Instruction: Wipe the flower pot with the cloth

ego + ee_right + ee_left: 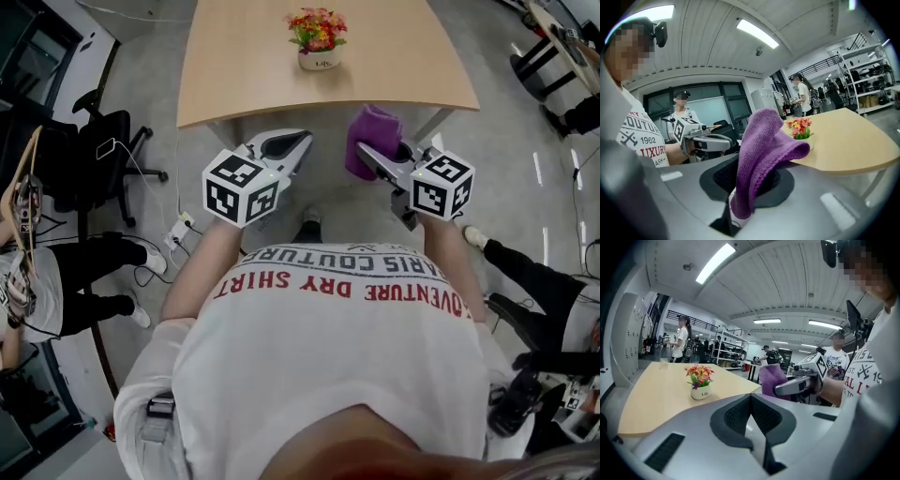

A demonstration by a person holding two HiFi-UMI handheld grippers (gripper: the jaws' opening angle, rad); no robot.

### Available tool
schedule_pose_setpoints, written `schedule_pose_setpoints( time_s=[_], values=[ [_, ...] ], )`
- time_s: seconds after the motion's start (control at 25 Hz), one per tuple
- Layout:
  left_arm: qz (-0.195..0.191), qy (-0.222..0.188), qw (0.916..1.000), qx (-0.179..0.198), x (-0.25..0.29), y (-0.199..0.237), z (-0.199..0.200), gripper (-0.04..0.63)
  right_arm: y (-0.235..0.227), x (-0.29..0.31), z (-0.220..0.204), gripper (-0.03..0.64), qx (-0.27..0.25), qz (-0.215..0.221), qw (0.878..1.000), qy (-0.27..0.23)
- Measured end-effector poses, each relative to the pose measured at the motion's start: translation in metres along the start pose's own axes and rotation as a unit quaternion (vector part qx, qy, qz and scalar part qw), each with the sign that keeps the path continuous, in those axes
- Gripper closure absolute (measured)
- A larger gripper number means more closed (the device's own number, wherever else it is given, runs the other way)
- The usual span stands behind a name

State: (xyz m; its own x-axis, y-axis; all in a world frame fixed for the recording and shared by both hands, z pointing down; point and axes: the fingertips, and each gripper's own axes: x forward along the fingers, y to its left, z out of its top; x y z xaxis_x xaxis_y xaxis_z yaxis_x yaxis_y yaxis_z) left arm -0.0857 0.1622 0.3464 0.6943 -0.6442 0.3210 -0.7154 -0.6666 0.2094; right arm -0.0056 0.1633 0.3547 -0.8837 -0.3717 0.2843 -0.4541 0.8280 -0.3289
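Pot (319, 61): a small, squat, round white one with a glossy glaze stands upright on the table (403, 66), toward the middle of the near edge, and a short script word on its side seems to read "Life". It holds a tight bunch of red, orange and yellow flowers (317, 28) with green leaves. The table has a smooth, pale wood-grain top with a gently curved near edge. Both grippers are held short of that edge, over grey floor and well apart from the pot. The left gripper (302, 141) has a smooth silver-grey shell and dark ribbed pads; its jaws are pressed together with nothing between them. The right gripper (364, 150), of the same make, has its jaws clamped on the cloth (368, 136), a purple, soft, nubby microfibre piece. The cloth bunches into a thick fold that rises from the pads and droops over to one side. Each gripper carries a white cube printed with black square markers. The person wears a white shirt (337, 356) with dark red block lettering, in which "DRY SHIRT" and "COUTURE" can be read, and the right gripper view shows "LUXURY" and "1962" on it. A black office chair (108, 141) stands on the floor to the left of the table.
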Motion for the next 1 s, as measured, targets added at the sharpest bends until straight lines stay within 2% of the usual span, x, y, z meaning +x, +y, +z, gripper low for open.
schedule_pose_setpoints(
  time_s=[0.28, 0.44, 0.68, 1.0],
  values=[
    [-0.012, 0.010, 0.9999, -0.003, 0.078, 0.132, 0.038, 0.598, -0.122, 0.092, 0.057, 0.569, 0.020, -0.018, 1.000, -0.002],
    [-0.013, 0.007, 0.9998, -0.012, 0.098, 0.183, 0.048, 0.598, -0.161, 0.121, 0.077, 0.569, 0.032, -0.033, 0.999, -0.003],
    [-0.022, 0.011, 0.9988, -0.042, 0.115, 0.211, 0.050, 0.598, -0.186, 0.129, 0.092, 0.569, 0.040, -0.058, 0.997, -0.007],
    [-0.020, 0.024, 0.9981, -0.053, 0.128, 0.216, 0.046, 0.598, -0.202, 0.131, 0.094, 0.569, 0.066, -0.062, 0.996, -0.023]
  ],
)
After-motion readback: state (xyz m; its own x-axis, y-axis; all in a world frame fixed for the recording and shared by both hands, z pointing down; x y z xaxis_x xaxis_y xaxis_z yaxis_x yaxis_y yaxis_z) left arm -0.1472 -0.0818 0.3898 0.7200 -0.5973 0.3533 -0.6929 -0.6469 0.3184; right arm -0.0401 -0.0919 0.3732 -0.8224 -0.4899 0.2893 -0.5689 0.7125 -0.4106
